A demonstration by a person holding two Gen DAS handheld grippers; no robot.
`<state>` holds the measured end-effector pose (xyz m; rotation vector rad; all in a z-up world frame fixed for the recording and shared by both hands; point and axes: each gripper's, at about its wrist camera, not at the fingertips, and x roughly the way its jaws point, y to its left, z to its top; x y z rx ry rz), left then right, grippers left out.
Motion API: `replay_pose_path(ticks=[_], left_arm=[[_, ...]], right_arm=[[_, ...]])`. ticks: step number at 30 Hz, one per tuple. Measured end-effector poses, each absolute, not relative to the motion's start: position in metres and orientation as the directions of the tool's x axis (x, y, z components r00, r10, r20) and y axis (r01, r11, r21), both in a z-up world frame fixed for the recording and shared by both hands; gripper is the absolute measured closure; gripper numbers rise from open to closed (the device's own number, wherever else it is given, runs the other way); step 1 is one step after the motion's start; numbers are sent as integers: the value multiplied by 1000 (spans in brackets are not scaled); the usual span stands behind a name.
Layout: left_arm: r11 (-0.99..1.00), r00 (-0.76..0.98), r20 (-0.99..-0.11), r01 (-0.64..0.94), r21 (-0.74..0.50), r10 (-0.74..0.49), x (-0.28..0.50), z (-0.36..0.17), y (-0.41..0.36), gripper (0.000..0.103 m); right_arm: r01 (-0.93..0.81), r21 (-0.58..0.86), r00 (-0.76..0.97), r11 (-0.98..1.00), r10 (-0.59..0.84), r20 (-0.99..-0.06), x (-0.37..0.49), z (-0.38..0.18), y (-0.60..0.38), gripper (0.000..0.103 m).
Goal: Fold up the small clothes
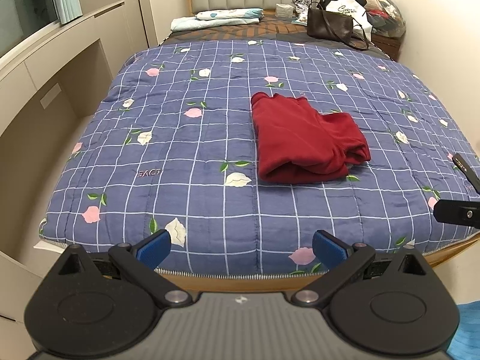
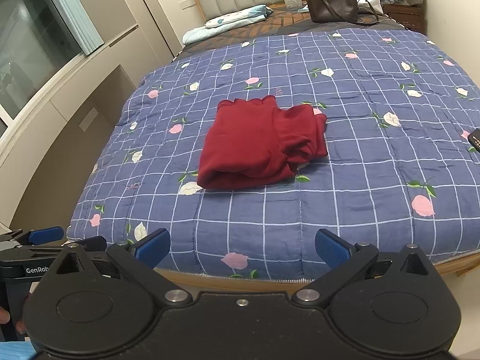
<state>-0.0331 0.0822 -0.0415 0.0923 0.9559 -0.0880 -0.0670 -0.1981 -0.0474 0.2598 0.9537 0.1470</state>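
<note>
A dark red garment (image 1: 303,138) lies folded in a compact bundle on the blue flowered quilt (image 1: 195,156), right of the bed's middle. It also shows in the right wrist view (image 2: 261,144). My left gripper (image 1: 241,247) is open and empty, held back at the bed's foot edge, well short of the garment. My right gripper (image 2: 243,247) is open and empty, also at the foot edge. The right gripper's side shows at the right edge of the left wrist view (image 1: 459,213), and the left gripper at the lower left of the right wrist view (image 2: 45,240).
A black remote-like object (image 1: 466,169) lies on the quilt's right edge. A dark handbag (image 1: 330,24), a white bag (image 1: 348,9) and a sack of clothes (image 1: 387,15) crowd the head end at right. Folded light bedding (image 1: 222,18) lies at the head left. Built-in cabinets (image 1: 45,96) run along the left.
</note>
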Motion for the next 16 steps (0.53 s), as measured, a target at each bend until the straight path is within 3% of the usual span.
replay_pose_path(ticks=[16], left_arm=[[994,548,-836,104,24,-37,-25,-46,88,1]], right_arm=[[-5,286,566,958,238,-789,-62,-50,-193,1]])
